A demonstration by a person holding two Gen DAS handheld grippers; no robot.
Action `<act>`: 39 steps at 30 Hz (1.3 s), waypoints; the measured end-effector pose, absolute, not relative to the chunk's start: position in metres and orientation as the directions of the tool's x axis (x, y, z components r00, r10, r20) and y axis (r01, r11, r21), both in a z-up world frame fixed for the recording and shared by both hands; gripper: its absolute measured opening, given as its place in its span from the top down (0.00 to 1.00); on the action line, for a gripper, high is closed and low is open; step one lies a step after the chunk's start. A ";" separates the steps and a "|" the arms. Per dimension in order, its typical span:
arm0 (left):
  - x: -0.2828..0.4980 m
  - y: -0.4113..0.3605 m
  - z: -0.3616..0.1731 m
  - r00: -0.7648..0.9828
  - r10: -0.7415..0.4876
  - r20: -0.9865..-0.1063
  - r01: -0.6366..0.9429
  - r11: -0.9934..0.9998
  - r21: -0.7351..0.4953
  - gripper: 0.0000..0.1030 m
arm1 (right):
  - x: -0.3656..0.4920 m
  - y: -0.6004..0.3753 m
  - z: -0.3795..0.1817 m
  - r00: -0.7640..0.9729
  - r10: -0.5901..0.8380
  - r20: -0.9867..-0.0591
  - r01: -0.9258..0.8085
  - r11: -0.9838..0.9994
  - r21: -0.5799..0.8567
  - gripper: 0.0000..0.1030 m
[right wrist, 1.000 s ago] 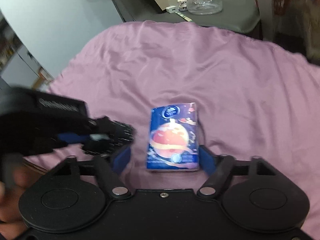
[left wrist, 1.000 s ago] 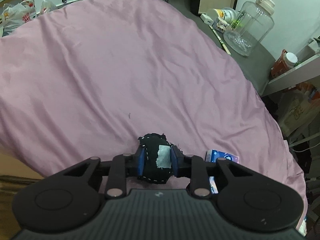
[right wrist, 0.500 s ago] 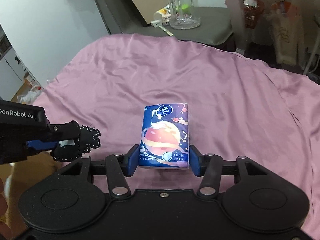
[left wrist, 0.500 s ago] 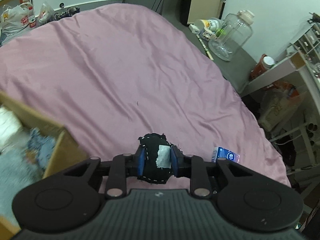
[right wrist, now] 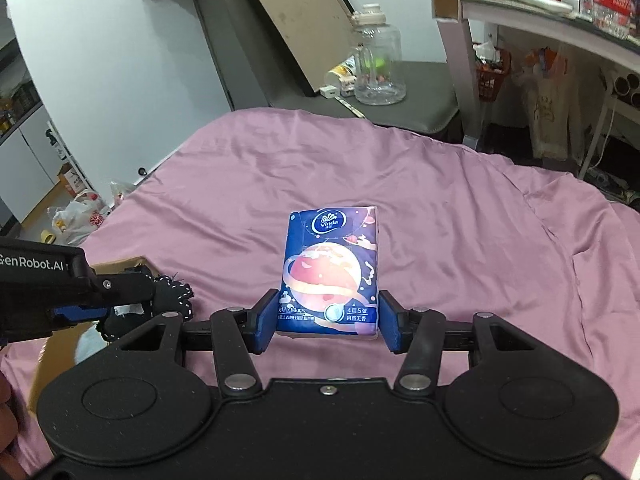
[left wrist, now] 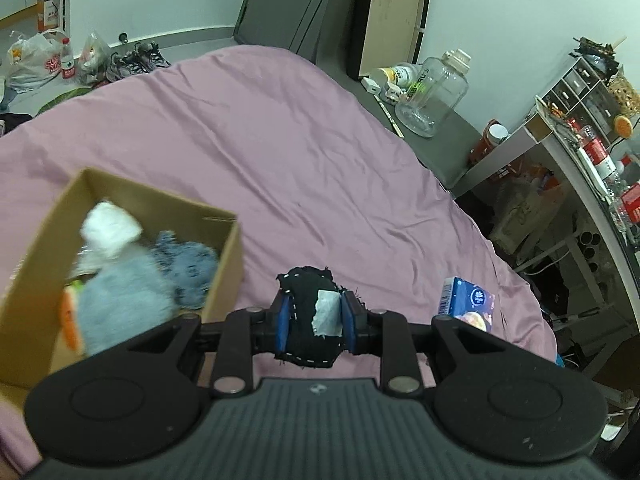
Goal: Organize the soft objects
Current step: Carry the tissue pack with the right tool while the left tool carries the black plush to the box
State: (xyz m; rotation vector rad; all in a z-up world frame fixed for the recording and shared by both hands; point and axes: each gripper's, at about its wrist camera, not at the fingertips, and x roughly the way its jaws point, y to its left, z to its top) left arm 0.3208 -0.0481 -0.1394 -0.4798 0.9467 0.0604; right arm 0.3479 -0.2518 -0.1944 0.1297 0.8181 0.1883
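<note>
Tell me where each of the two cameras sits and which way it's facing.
Left wrist: sits behind the left gripper, looking down over the pink bed and cardboard box; its own fingers clamp a black pouch.
Right wrist: sits behind the right gripper, looking across the bed toward a desk; its fingers hold a tissue pack, with a bit of hand at the left edge.
Shared: bed, box, pouch, tissue pack, clear jug.

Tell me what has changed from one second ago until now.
The right gripper closed its jaws on the tissue pack and lifted it off the pink sheet. Both hands rose, bringing the cardboard box into view. The left gripper stays clamped on the black pouch.
</note>
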 end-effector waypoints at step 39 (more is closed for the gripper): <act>0.223 0.110 -0.130 0.603 -0.098 -0.792 -0.338 0.868 -0.364 0.74 | 0.254 -0.119 -0.146 0.693 0.262 -0.672 -0.245 0.962 0.122 0.51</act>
